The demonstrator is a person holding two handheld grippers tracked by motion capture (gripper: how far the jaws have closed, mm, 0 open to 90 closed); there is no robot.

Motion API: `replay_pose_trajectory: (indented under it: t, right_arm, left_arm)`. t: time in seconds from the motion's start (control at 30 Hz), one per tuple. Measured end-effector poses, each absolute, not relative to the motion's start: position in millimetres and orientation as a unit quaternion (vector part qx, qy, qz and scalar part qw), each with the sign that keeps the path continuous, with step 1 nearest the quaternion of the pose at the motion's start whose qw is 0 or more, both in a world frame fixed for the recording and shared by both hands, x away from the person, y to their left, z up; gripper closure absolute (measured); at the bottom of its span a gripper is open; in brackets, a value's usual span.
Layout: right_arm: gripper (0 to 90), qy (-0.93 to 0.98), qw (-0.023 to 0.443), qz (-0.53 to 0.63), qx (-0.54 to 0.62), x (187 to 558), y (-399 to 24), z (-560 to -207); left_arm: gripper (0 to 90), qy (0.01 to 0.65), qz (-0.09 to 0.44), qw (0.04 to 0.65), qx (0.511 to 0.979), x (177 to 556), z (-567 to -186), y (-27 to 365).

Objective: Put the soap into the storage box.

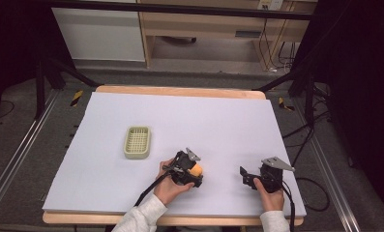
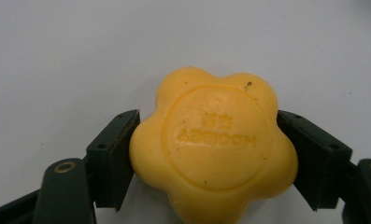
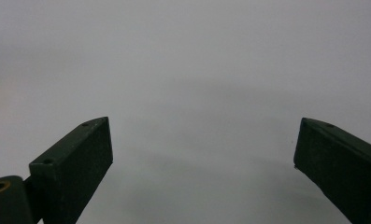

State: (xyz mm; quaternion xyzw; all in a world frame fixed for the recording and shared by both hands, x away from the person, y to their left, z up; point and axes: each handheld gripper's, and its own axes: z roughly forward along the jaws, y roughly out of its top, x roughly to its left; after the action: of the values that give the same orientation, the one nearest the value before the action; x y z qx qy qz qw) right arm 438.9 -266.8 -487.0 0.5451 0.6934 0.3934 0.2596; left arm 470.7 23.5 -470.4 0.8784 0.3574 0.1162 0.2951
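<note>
A yellow flower-shaped soap (image 2: 213,147) with embossed lettering sits between the jaws of my left gripper (image 2: 206,145), which press on its left and right sides. In the high view the soap (image 1: 197,169) is at the tip of the left gripper (image 1: 193,173), low over the white table near the front middle. I cannot tell whether the soap rests on the sheet or hangs just above it. My right gripper (image 1: 247,178) is at the front right, held by a hand. Its jaws stand wide apart in the right gripper view (image 3: 204,154), with nothing between them.
A pale green slotted soap dish (image 1: 137,142) lies on the white table sheet (image 1: 189,116), left of and a little beyond the left gripper. The wooden table edge (image 1: 180,91) runs along the back. Cables trail from both grippers toward the front.
</note>
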Motion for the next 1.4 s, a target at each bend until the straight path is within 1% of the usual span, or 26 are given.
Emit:
replay_pose_trajectory:
  t: [0.6,0.97,1.4]
  right_arm:
    - [5.1,0.692,0.257,0.395,0.547,439,-267,-487]
    - [5.1,0.692,0.258,0.394,0.547,439,-267,-487]
    - [5.1,0.692,0.256,0.395,0.548,439,-267,-487]
  left_arm:
    - [25.1,0.355,0.114,0.299,0.878,471,-470,26]
    - [25.2,0.356,0.117,0.3,0.877,471,-465,39]
    - [25.2,0.355,0.121,0.324,0.868,470,-446,49]
